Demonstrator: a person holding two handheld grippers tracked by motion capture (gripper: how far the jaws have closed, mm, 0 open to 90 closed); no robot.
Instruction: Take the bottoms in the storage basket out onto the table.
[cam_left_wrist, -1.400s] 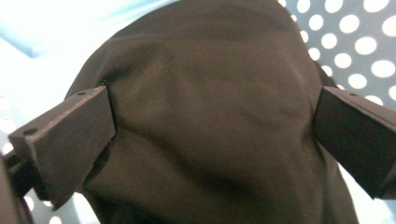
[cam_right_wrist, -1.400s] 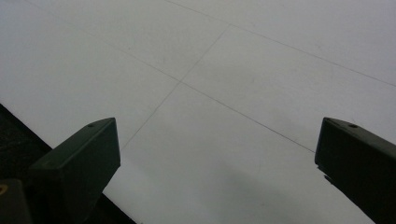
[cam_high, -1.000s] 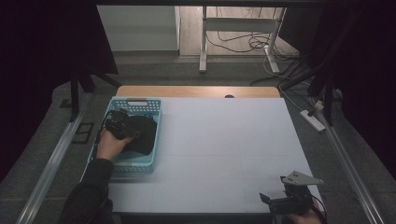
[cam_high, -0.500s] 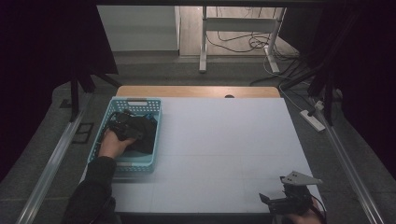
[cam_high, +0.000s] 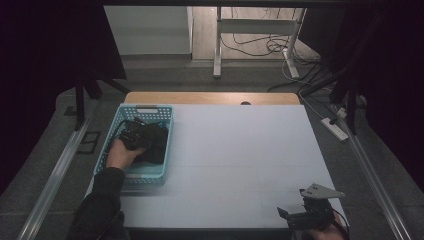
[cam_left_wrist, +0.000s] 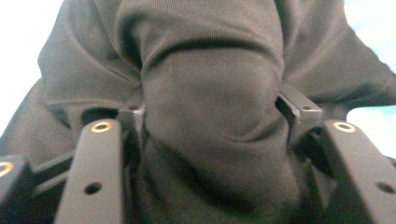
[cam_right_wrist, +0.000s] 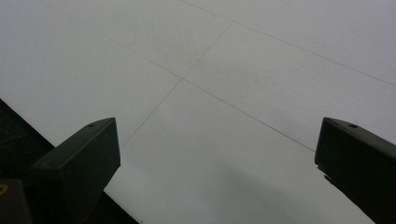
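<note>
Basket (cam_high: 137, 172) walls box in the left gripper (cam_high: 131, 140) on all sides, dark cloth (cam_left_wrist: 212, 121) packed between its jaws. Right of basket, white tabletop (cam_high: 235, 150) lies bare up to the right gripper (cam_high: 306, 216) at the near edge.

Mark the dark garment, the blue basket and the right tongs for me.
dark garment (cam_left_wrist: 210, 121), left gripper view, bunched fold between the jaws
blue basket (cam_high: 146, 107), high view, far rim
right tongs (cam_right_wrist: 215, 158), right gripper view, open gap between jaws
</note>
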